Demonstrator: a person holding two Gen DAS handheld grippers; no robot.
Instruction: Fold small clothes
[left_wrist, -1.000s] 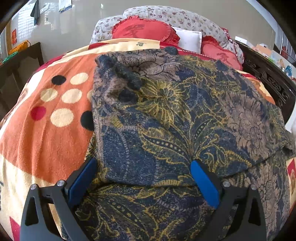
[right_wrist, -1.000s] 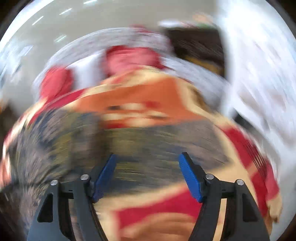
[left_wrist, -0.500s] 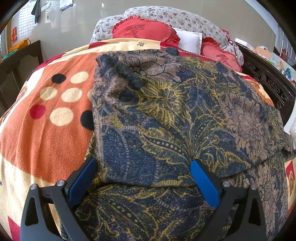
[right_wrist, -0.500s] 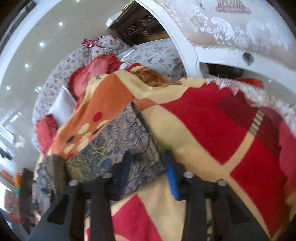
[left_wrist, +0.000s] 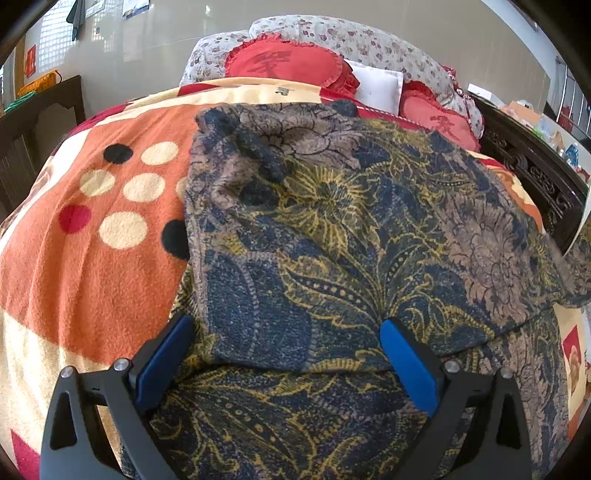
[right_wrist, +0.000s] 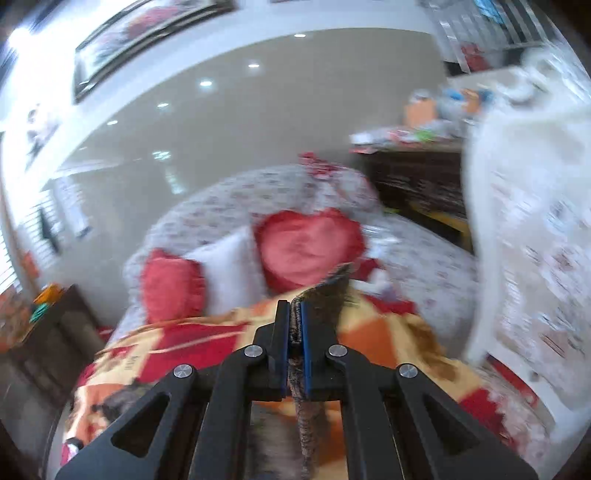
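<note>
1. My left gripper (left_wrist: 284, 354) sits low over the bed, pointing toward the headboard, its two blue fingers (left_wrist: 162, 360) spread wide with the folded edge of the floral garment (left_wrist: 332, 240) lying between them, nothing pinched.
2. My right gripper (right_wrist: 294, 328) is raised and tilted up toward the pillows, its fingers pressed together on a thin edge of the same garment, which hangs below them.
3. One garment: dark blue, gold and grey, spread on the orange, red and cream blanket (left_wrist: 92, 266), one layer folded over another.
4. Two red heart cushions (left_wrist: 291, 64) and one white pillow (left_wrist: 380, 86) lie against the flowered bedding at the head.
</note>
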